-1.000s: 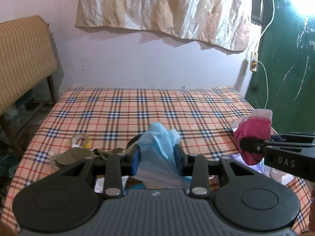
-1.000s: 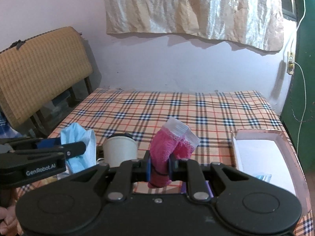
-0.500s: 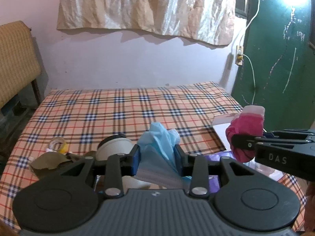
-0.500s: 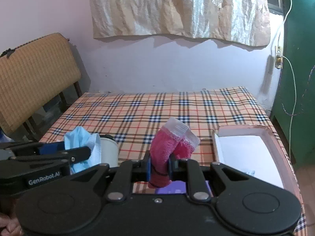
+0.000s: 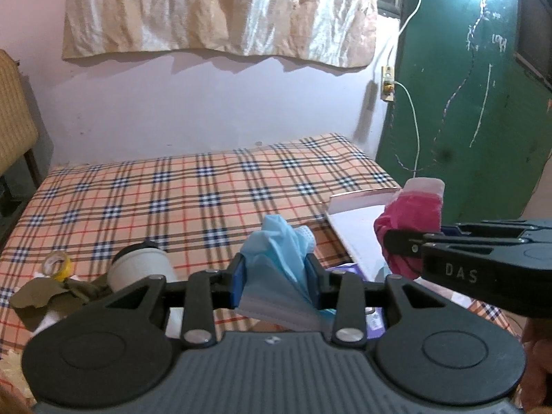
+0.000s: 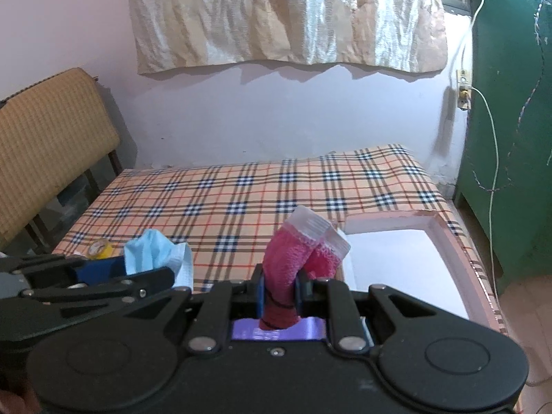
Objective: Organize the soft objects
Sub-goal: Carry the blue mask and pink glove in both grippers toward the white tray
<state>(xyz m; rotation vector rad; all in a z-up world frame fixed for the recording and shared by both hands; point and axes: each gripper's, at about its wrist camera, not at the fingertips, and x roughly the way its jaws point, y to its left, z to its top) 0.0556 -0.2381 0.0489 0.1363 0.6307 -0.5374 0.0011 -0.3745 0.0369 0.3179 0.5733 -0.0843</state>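
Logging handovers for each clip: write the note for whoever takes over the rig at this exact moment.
Left gripper: shut on the blue face mask, held above the plaid bed.
Right gripper: shut on the pink sock, held beside the white box.
Done: both soft items picked up.
Left: neither is put down yet; the box, probably where they go, looks nearly bare.

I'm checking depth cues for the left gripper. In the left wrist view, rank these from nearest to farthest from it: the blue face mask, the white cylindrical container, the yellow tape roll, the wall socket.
1. Blue face mask: clamped in the left gripper.
2. White cylindrical container: just left of the jaws.
3. Yellow tape roll: farther left on the plaid bedcover.
4. Wall socket: far right, on the wall.
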